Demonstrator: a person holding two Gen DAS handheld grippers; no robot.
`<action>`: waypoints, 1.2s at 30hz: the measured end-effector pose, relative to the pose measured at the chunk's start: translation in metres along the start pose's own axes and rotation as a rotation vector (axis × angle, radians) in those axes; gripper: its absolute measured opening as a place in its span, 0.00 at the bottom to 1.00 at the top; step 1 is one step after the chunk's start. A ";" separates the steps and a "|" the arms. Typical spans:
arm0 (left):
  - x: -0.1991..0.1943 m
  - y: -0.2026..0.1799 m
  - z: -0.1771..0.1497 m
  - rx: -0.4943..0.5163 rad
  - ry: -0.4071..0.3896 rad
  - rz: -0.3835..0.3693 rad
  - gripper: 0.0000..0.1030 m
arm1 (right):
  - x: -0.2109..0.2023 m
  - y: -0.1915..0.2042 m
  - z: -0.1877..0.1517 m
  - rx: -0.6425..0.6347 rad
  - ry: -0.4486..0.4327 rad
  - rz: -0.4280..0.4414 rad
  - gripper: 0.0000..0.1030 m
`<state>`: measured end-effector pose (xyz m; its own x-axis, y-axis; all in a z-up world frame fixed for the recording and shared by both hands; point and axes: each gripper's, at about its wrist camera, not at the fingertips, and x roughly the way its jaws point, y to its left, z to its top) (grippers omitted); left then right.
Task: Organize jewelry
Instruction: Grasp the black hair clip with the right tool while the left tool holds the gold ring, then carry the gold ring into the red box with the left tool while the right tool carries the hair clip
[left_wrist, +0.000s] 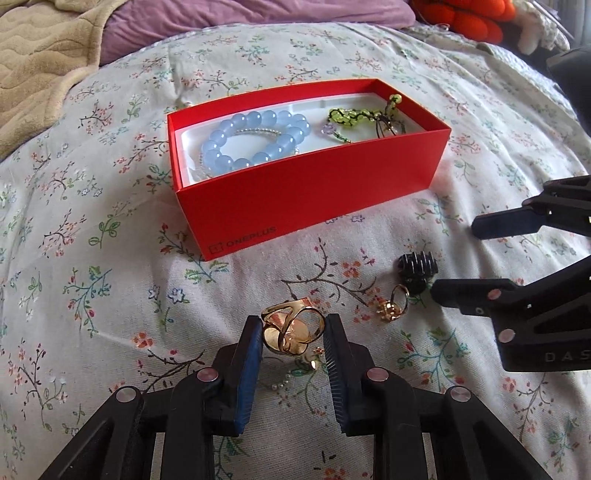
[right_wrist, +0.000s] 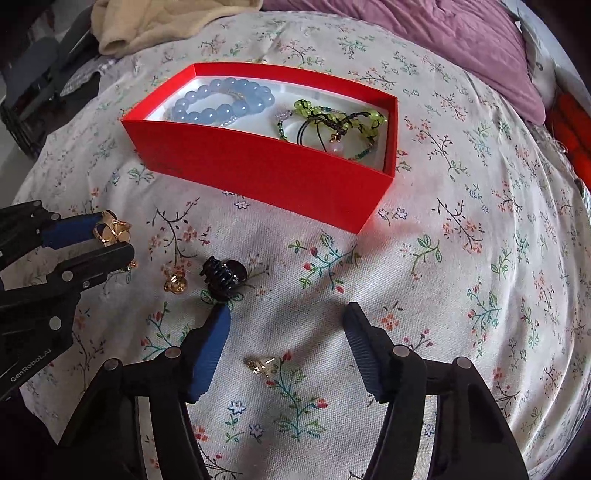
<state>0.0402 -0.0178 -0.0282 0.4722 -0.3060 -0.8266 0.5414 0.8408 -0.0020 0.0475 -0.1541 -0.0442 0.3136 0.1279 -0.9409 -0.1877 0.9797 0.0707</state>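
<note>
My left gripper (left_wrist: 293, 328) is shut on a wide gold ring (left_wrist: 291, 330), held just above the floral bedspread; the ring also shows in the right wrist view (right_wrist: 110, 229). The red box (left_wrist: 314, 192) lies ahead and holds a blue bead bracelet (left_wrist: 255, 138) and a green bead bracelet (left_wrist: 354, 120). My right gripper (right_wrist: 286, 336) is open and empty, above the bedspread near a black hair claw (right_wrist: 223, 277). A small gold ring (left_wrist: 393, 304) lies beside the claw (left_wrist: 417, 267). A small gold earring (right_wrist: 260, 365) lies between my right fingers.
A tiny pearl piece (left_wrist: 282, 382) lies under the left gripper. A beige blanket (left_wrist: 40, 55) and purple pillow (left_wrist: 258, 22) lie at the back. An orange plush item (left_wrist: 469, 18) sits at the far right. The bedspread (right_wrist: 461, 258) is soft and uneven.
</note>
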 end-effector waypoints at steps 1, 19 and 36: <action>0.000 0.001 0.000 -0.001 0.000 0.000 0.27 | 0.000 0.002 0.001 -0.003 -0.002 0.002 0.61; 0.000 0.007 0.001 -0.025 0.013 0.007 0.27 | 0.006 0.028 0.018 -0.054 -0.010 0.032 0.24; -0.010 0.021 0.012 -0.121 0.035 -0.016 0.27 | -0.018 0.002 0.020 0.062 0.007 0.123 0.24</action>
<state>0.0552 -0.0026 -0.0129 0.4382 -0.3060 -0.8452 0.4596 0.8844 -0.0819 0.0600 -0.1510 -0.0210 0.2850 0.2463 -0.9263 -0.1663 0.9645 0.2053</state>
